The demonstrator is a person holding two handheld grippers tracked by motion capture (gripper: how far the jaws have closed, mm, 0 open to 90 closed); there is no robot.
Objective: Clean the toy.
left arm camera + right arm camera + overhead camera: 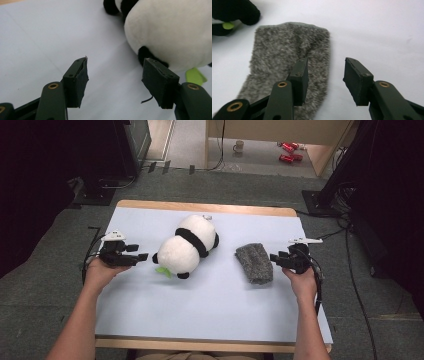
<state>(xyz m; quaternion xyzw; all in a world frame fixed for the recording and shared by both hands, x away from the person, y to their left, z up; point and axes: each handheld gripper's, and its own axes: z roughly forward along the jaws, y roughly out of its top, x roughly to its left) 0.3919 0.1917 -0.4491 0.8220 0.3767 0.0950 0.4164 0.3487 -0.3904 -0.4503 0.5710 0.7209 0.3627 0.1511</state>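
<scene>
A black-and-white plush panda (189, 246) lies on its side near the middle of the pale blue table top (210, 305), a green leaf (163, 271) at its near end. A grey fuzzy cloth piece (254, 262) lies to its right. My left gripper (144, 256) sits just left of the panda (172, 30), jaws open and empty, pointing at its rump. My right gripper (272, 258) rests at the cloth's right edge. In the right gripper view its jaws (325, 75) stand apart over the edge of the cloth (287, 57), pressing on nothing.
The table's wooden rim (200, 207) shows at the far side. Beyond it on the floor stand a mug (239, 146) and red cans (289, 151). Cables (350, 245) run along the floor on the right. Dark equipment flanks both far corners.
</scene>
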